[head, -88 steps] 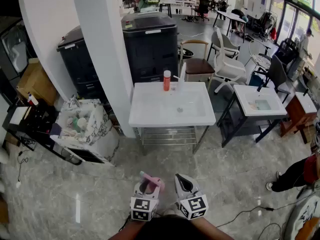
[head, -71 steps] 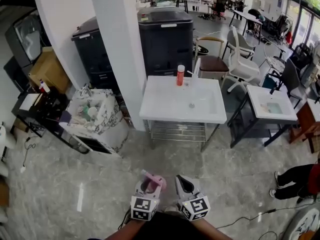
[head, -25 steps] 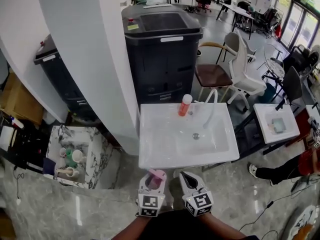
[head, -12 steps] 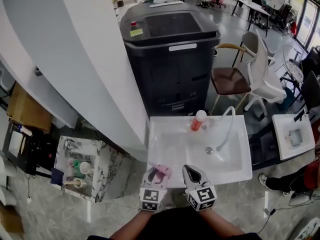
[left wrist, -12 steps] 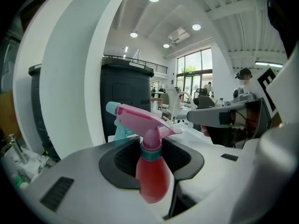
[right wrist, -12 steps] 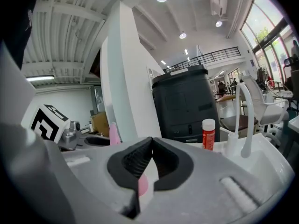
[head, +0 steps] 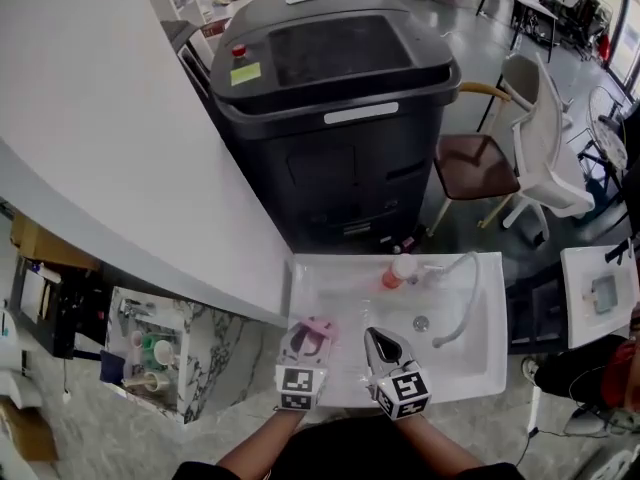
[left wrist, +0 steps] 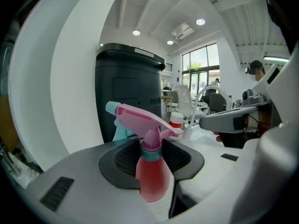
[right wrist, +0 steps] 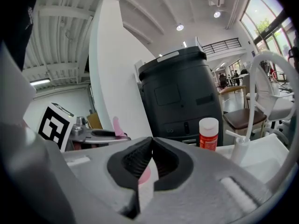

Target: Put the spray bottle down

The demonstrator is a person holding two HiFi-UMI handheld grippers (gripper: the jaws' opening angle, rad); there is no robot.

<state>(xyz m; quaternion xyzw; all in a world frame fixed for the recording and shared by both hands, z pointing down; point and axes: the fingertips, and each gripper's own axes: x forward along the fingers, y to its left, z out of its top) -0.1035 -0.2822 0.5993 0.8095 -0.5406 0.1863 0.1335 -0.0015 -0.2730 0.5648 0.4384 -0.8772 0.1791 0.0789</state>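
Observation:
A spray bottle [head: 318,326] with a pink trigger head and red liquid stands upright between the jaws of my left gripper [head: 305,340], which is shut on its body [left wrist: 152,176]. Both grippers hang over the front rim of a white sink [head: 470,368]. In the left gripper view the pink head [left wrist: 140,118] rises above the jaws. Just to its right, my right gripper [head: 378,338] has its pads closed together, nothing between them [right wrist: 152,141].
An orange bottle with a white cap [head: 399,271] stands at the sink's back edge beside a curved white faucet [head: 462,293]. A tall black machine [head: 330,98] is behind the sink, a white pillar [head: 120,148] to the left. A brown chair [head: 480,158] is at the right.
The sink has drawn closer in the head view. Both grippers, earlier over the floor in front of it, now hang over its front rim. The bottle stays in the left gripper.

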